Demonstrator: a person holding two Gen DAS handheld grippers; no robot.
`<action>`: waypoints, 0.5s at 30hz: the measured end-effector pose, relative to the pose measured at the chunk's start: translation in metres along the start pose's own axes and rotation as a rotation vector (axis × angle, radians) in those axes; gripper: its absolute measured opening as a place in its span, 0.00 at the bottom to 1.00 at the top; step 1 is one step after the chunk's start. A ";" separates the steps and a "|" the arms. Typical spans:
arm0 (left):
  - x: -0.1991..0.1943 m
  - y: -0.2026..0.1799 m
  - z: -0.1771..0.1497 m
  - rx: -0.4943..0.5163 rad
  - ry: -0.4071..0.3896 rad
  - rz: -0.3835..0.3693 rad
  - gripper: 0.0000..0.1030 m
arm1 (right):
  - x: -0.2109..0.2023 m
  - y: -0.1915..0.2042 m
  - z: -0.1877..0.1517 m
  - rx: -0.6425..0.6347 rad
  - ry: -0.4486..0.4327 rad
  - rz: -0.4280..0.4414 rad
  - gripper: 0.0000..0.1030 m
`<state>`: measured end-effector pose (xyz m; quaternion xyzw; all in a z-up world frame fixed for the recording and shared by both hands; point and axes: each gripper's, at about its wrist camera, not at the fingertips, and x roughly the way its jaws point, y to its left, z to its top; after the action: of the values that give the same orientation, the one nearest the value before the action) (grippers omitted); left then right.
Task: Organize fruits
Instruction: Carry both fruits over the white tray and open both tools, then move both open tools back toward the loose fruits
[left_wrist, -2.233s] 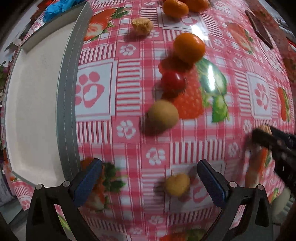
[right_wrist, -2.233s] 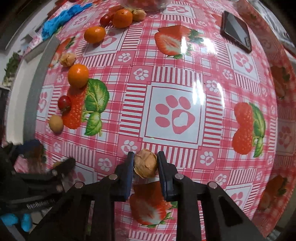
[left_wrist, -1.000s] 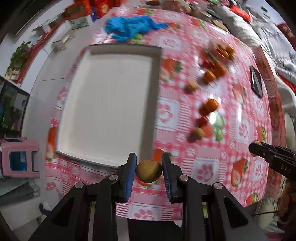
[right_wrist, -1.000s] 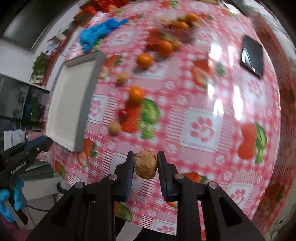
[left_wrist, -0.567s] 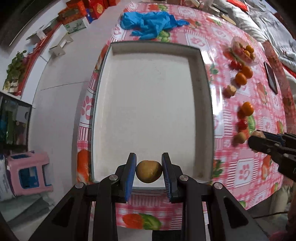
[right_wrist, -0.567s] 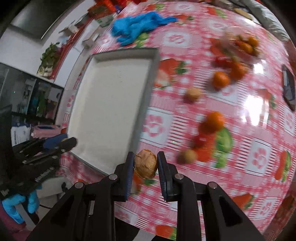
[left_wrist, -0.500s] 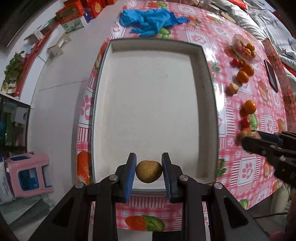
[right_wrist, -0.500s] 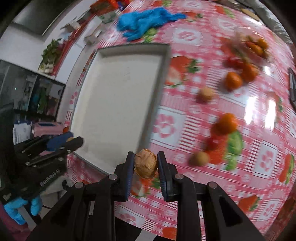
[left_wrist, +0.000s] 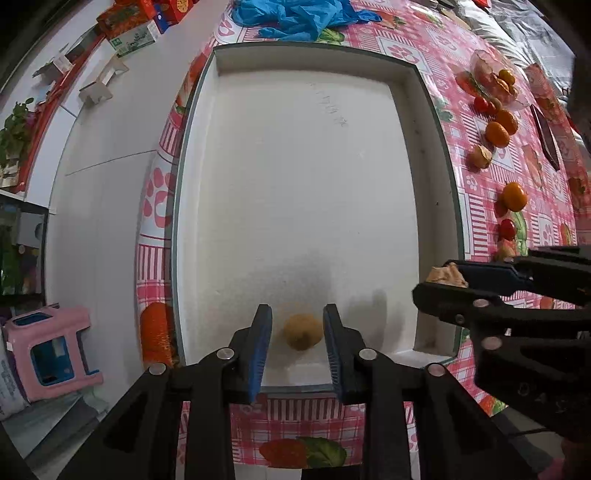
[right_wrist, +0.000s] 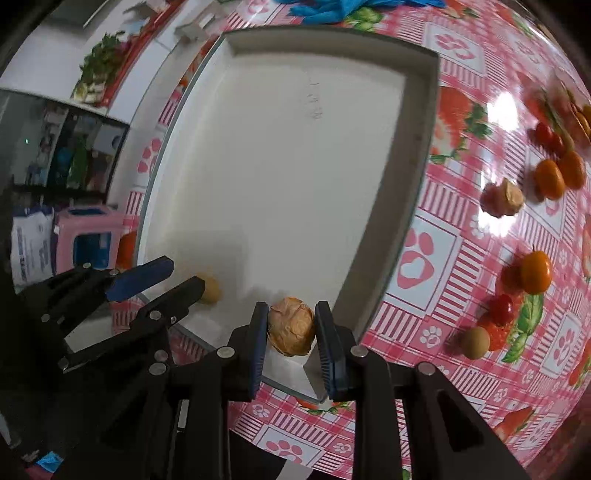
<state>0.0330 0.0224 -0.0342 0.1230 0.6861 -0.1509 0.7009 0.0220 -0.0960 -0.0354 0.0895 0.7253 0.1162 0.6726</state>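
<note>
My left gripper (left_wrist: 297, 334) points down over the near end of the white tray (left_wrist: 436, 147). Its jaws are opening. A small round brown fruit (left_wrist: 302, 331) lies on the tray floor between them, clear of the blue pads. The right wrist view shows that same fruit (right_wrist: 211, 288) beside the left gripper (right_wrist: 168, 278). My right gripper (right_wrist: 291, 332) is shut on a wrinkled tan fruit (right_wrist: 291, 330) above the tray's (right_wrist: 417, 147) near right corner. From the left wrist view the right gripper (left_wrist: 443, 280) comes in from the right with the tan fruit (left_wrist: 447, 276) in it.
On the pink checked tablecloth right of the tray lie several oranges (left_wrist: 514, 196), cherry tomatoes (left_wrist: 508, 229), another tan fruit (left_wrist: 480, 156) and a brown one (right_wrist: 475, 342). A clear dish of fruit (left_wrist: 495, 79) and a black phone (left_wrist: 546, 137) sit farther right. Blue gloves (left_wrist: 299, 16) lie beyond the tray. A pink stool (left_wrist: 51, 350) stands on the floor.
The left jaws have parted and the brown fruit has gone from between the pads down onto the tray floor. The right gripper has moved left with its tan fruit to the tray's near corner.
</note>
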 end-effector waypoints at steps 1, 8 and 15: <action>-0.001 0.001 -0.002 -0.009 0.001 0.027 0.51 | 0.000 0.001 0.001 -0.006 0.006 -0.017 0.28; -0.024 0.008 -0.012 -0.072 -0.040 -0.014 0.78 | -0.016 0.009 0.009 -0.062 0.017 -0.031 0.69; -0.061 0.015 -0.026 -0.086 -0.107 -0.010 0.78 | -0.037 0.002 0.010 -0.063 -0.027 -0.081 0.88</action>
<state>0.0145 0.0489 0.0252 0.0811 0.6543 -0.1312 0.7403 0.0353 -0.1046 -0.0005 0.0404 0.7152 0.1103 0.6889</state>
